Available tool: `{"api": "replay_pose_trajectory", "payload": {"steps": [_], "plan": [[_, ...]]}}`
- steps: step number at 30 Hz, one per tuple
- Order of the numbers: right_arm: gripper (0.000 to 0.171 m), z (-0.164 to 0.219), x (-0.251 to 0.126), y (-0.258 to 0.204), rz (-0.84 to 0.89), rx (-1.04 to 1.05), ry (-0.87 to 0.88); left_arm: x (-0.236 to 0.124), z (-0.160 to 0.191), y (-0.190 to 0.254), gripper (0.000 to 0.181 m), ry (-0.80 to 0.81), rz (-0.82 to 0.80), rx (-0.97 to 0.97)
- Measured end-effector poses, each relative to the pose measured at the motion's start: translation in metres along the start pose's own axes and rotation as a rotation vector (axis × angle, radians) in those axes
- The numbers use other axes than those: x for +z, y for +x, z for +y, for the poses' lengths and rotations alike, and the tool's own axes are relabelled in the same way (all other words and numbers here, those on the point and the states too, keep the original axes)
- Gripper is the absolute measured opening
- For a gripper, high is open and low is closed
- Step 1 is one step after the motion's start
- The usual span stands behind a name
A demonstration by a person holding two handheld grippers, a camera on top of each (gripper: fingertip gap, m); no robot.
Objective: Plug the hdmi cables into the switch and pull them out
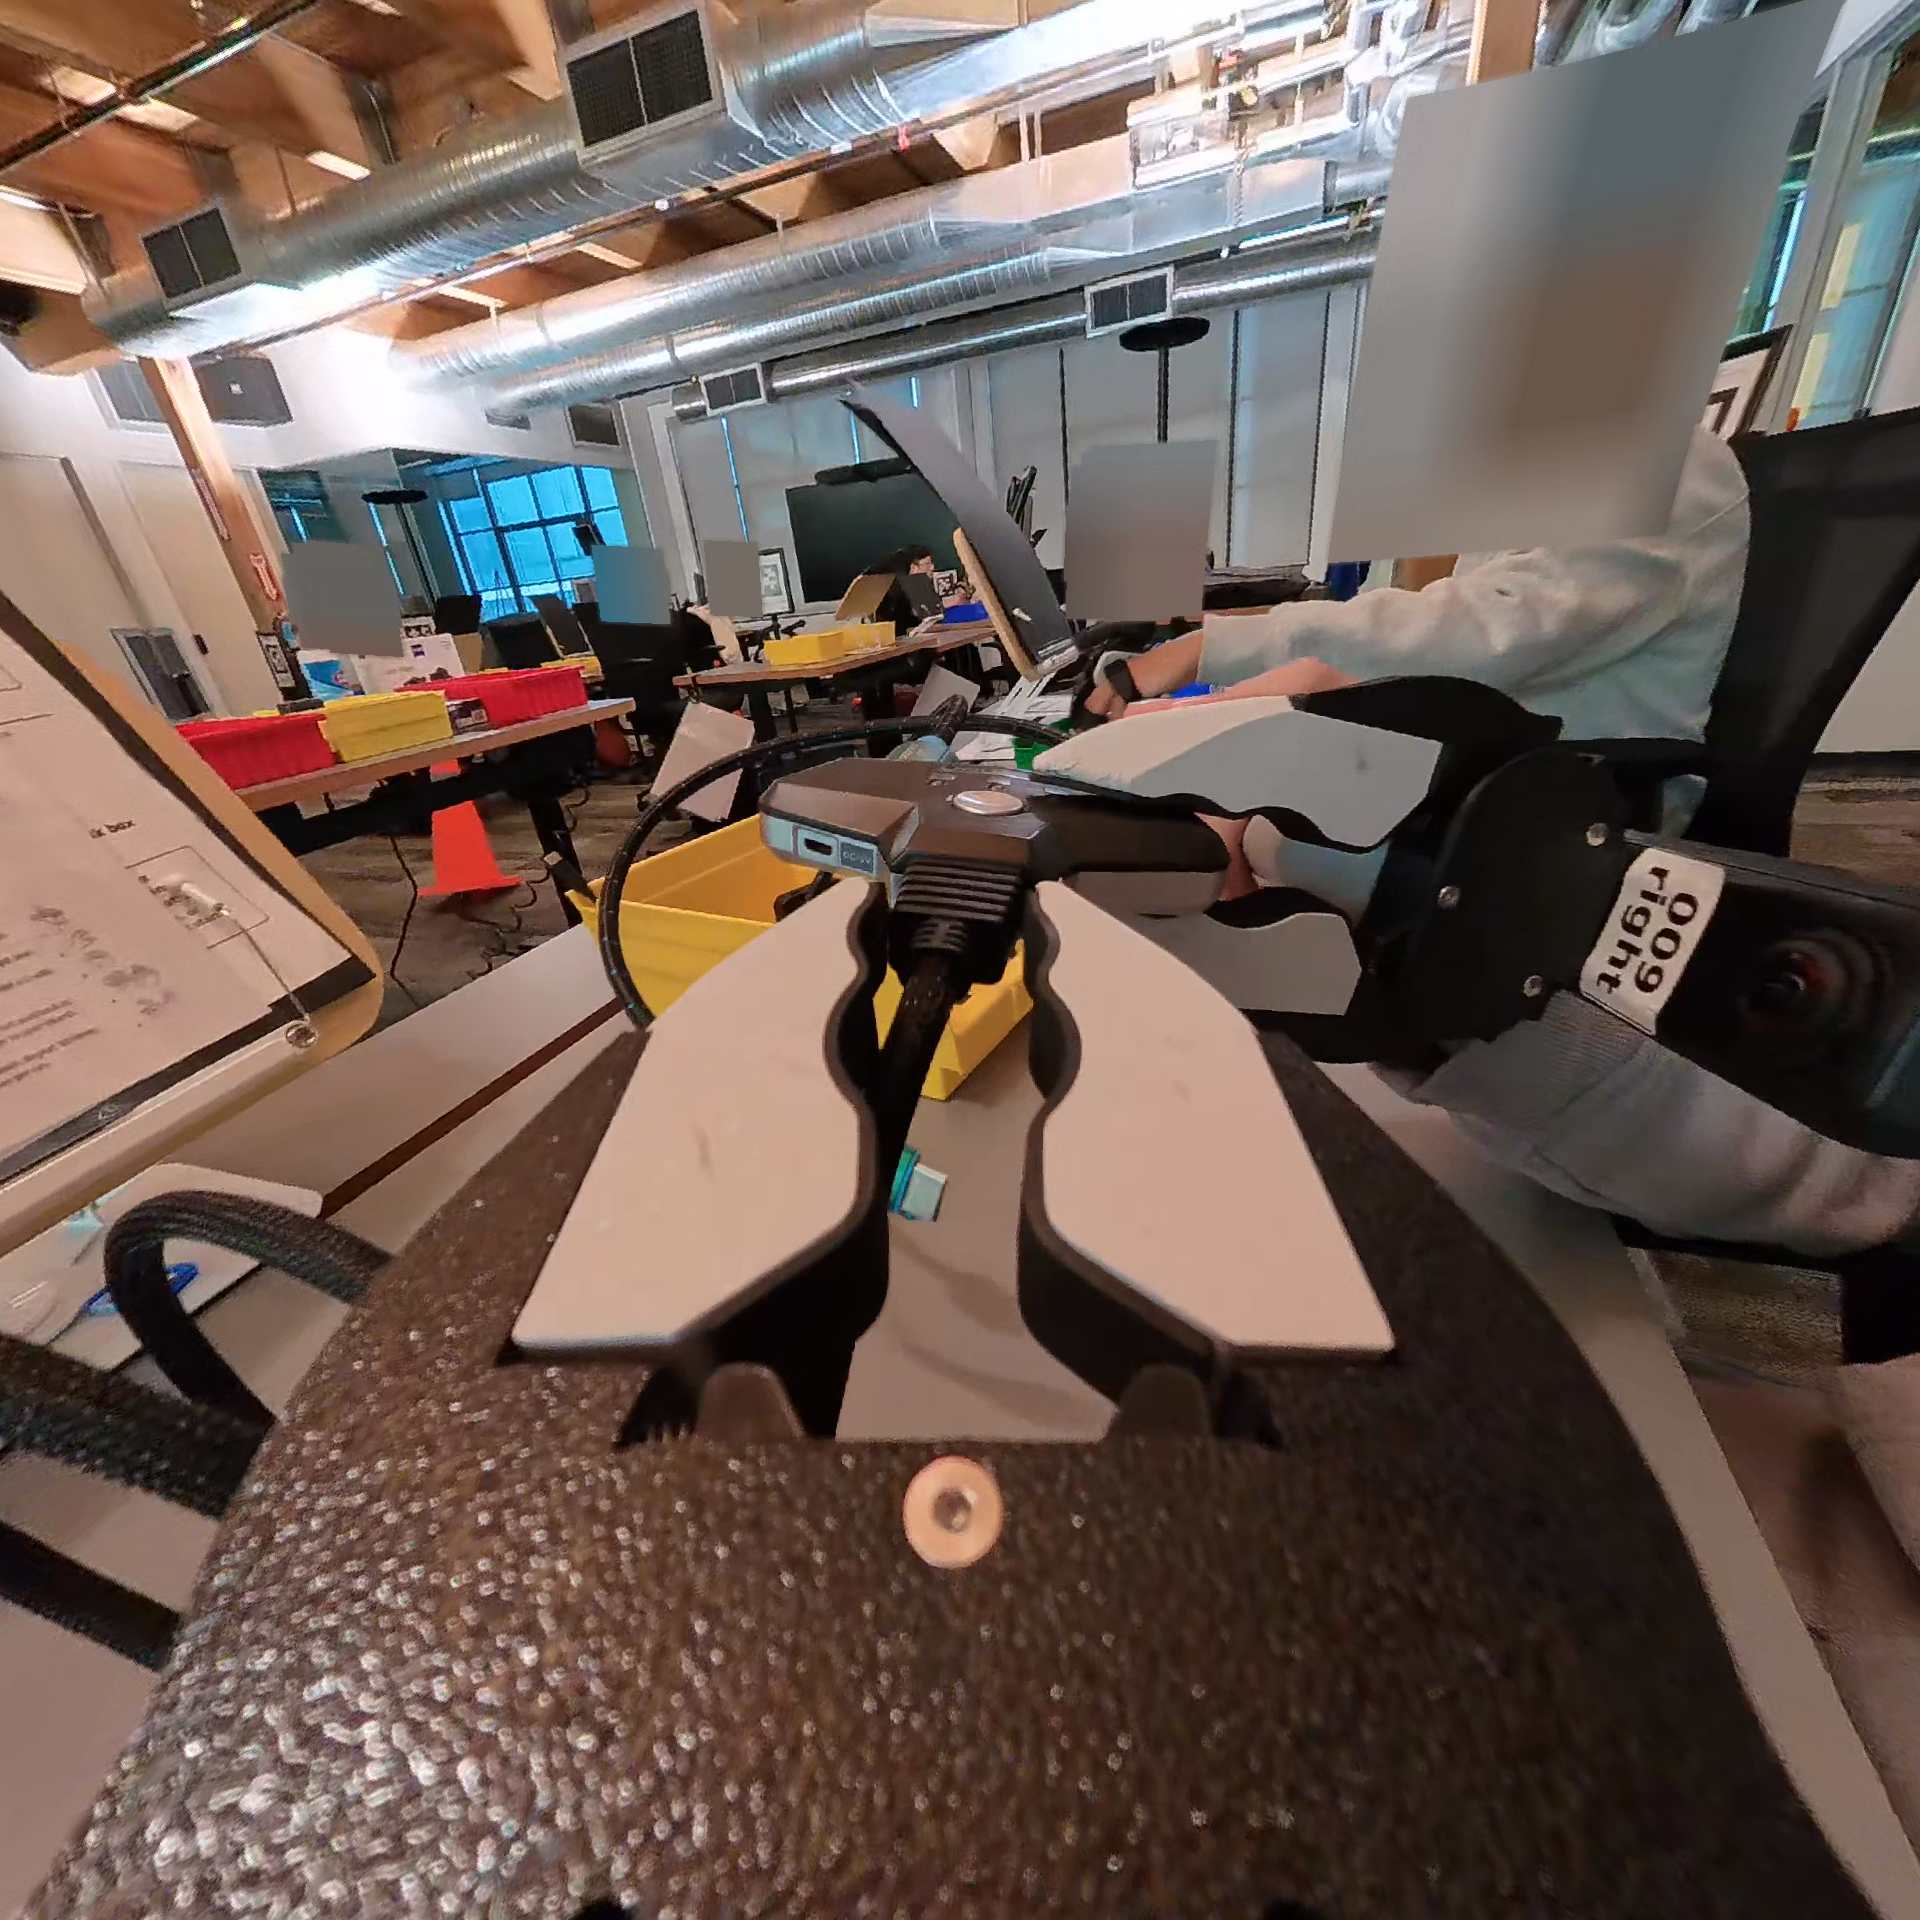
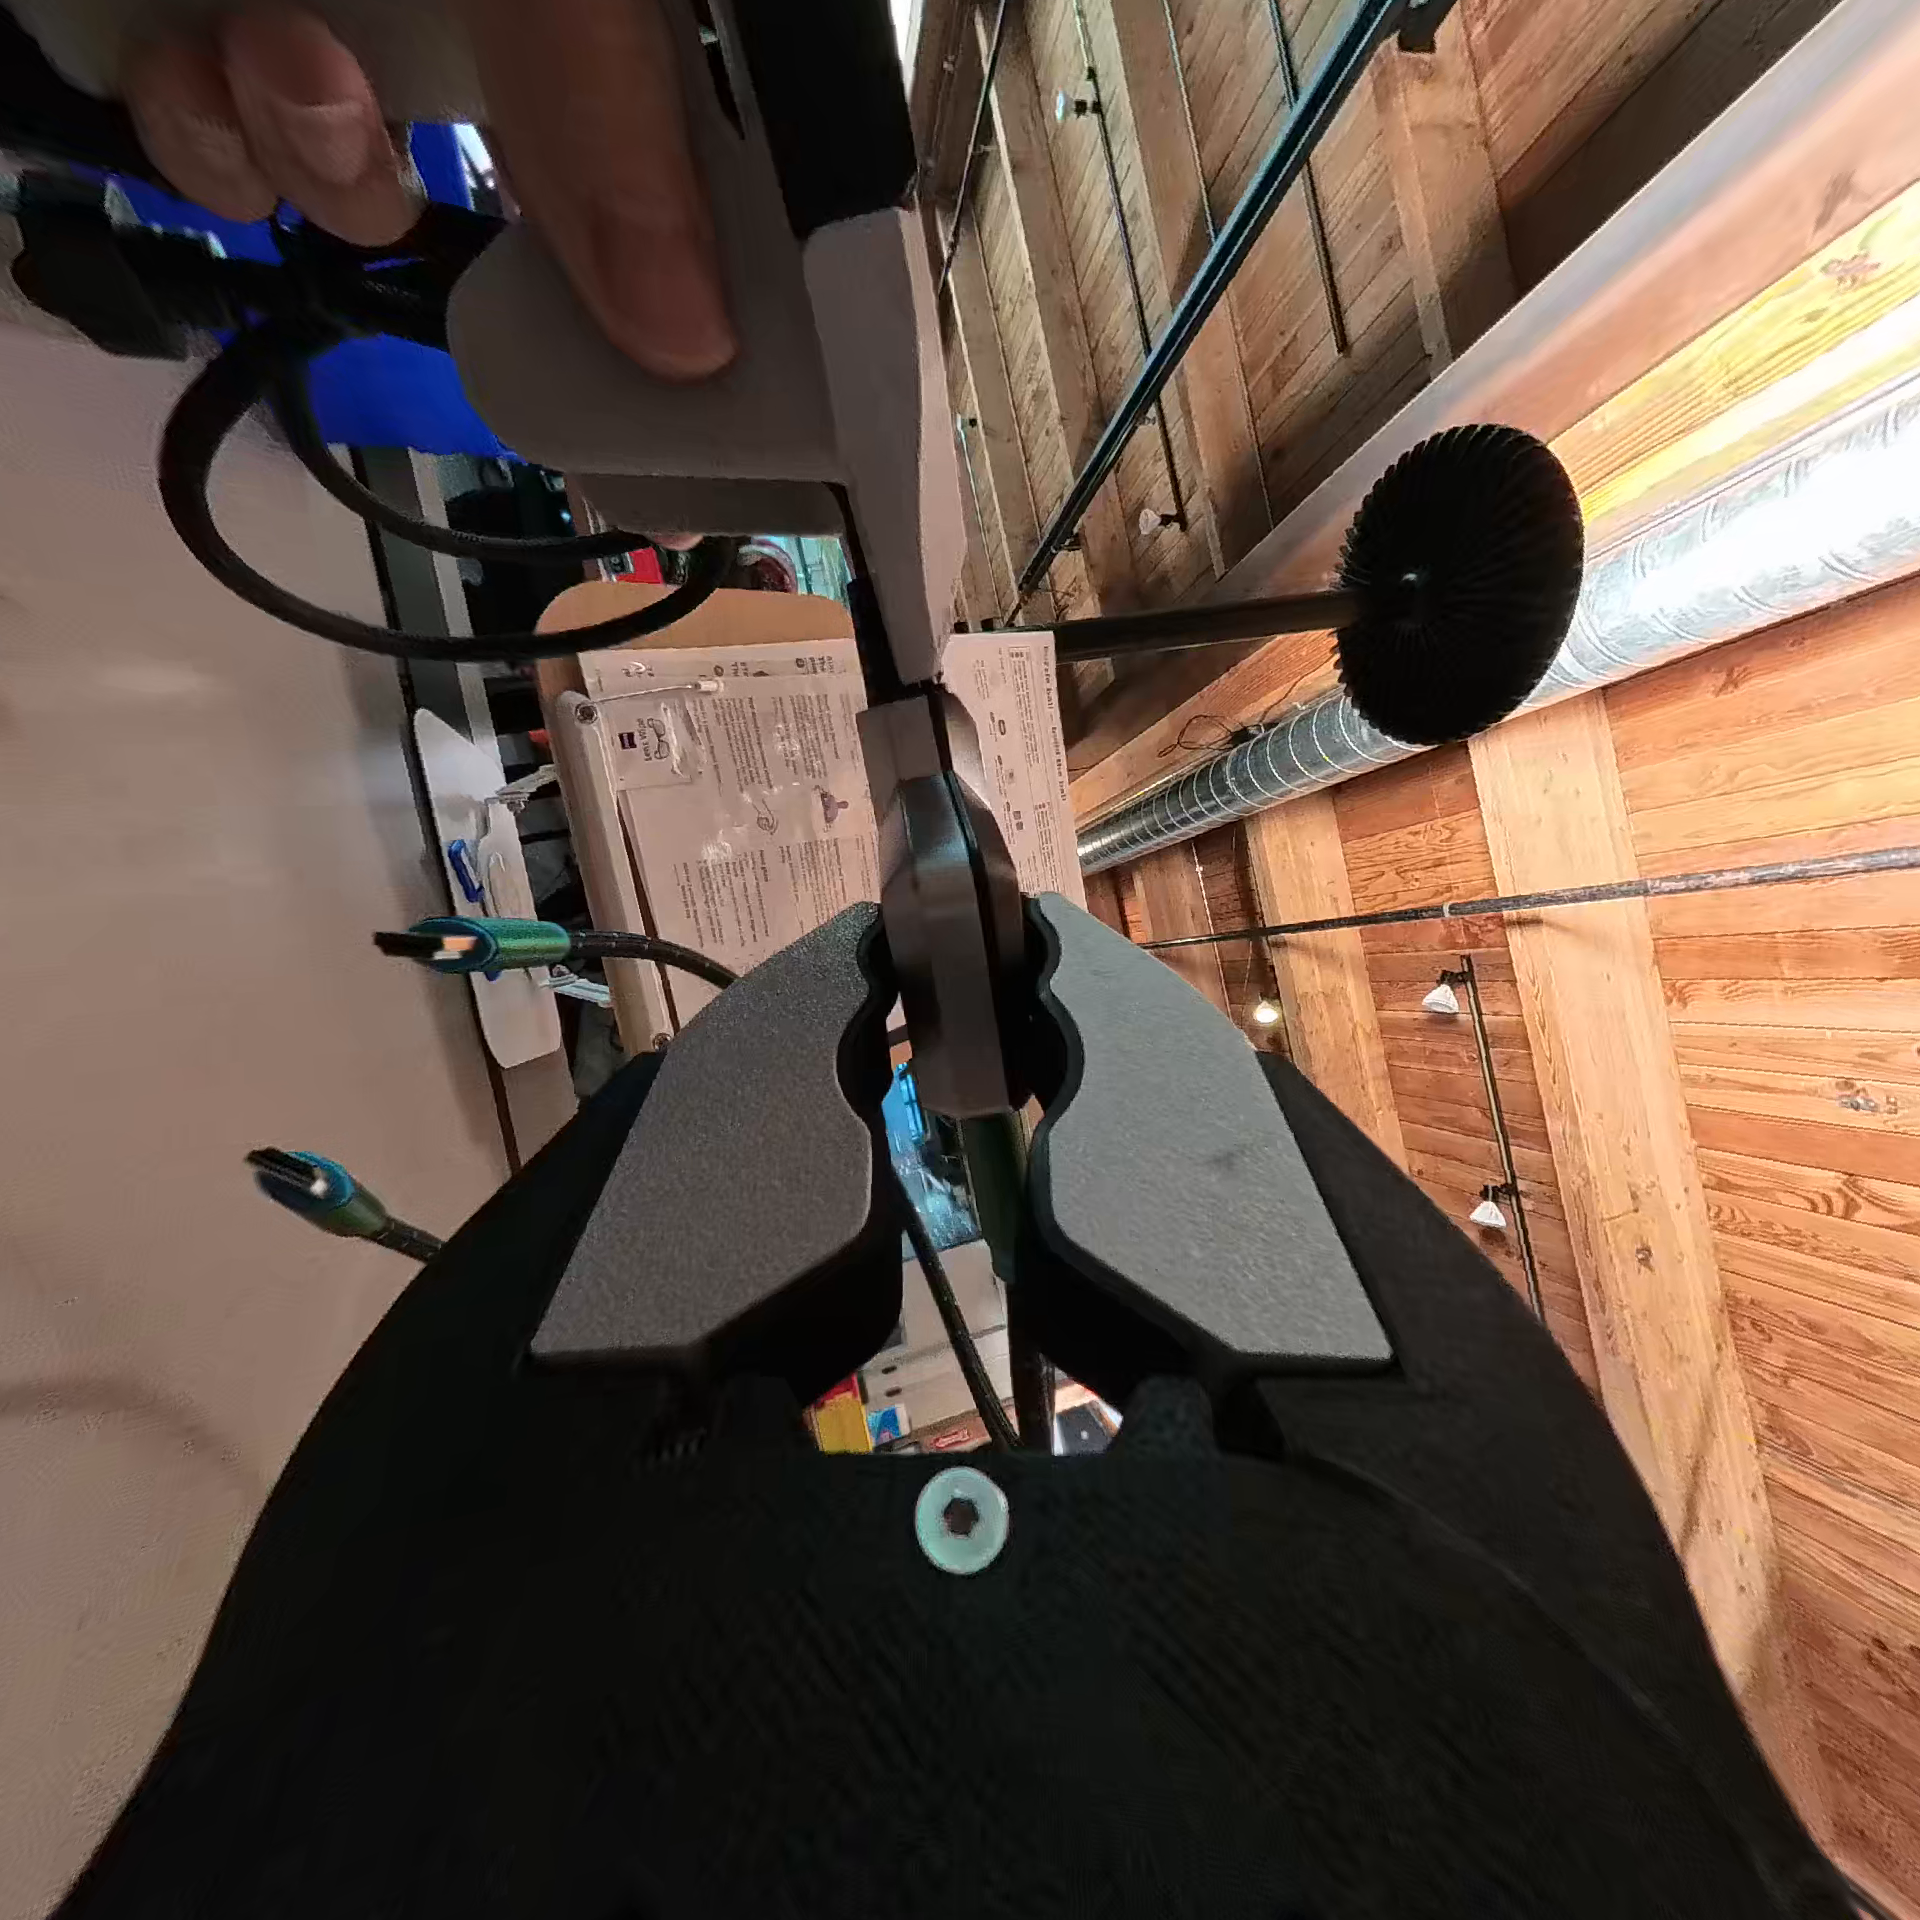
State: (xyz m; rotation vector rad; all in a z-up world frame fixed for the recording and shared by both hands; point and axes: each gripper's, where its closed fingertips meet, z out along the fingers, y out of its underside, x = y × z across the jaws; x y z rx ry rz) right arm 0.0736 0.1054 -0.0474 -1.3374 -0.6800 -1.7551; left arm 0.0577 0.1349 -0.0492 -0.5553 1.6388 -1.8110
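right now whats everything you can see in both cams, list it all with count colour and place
switch: one, dark grey, held up between both grippers
plugged hdmi cable: one, black, connector seated in the switch, cord running back between the left fingers
loose hdmi plugs: two, teal with black tips, hanging over the table, unplugged
bin: one, yellow, on the table behind the switch
instruction board: one, white sheet on tan backing, standing at the left
bins on far desks: red and yellow, background
cone: one, orange, on the floor
left gripper: shut on the cable connector
right gripper: shut on the switch
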Motion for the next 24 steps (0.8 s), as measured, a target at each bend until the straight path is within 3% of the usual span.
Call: {"api": "replay_pose_trajectory", "payload": {"steps": [13,17,20,24], "plan": [[0.022,-0.008,-0.001,-0.008,-0.069,0.031,0.052,-0.008,0.01,0.003,0.022,-0.014,0.055,-0.05],[0.028,-0.016,-0.006,-0.011,-0.173,0.177,0.134,-0.016,0.012,0.005,0.022,0.037,0.026,-0.077],[0.042,-0.023,-0.02,-0.005,-0.351,0.379,0.18,-0.032,0.011,0.003,0.022,0.085,0.016,-0.07],[0.06,-0.035,-0.053,0.001,-0.783,0.718,0.21,-0.05,0.016,0.004,0.022,0.066,0.02,0.021]]}}
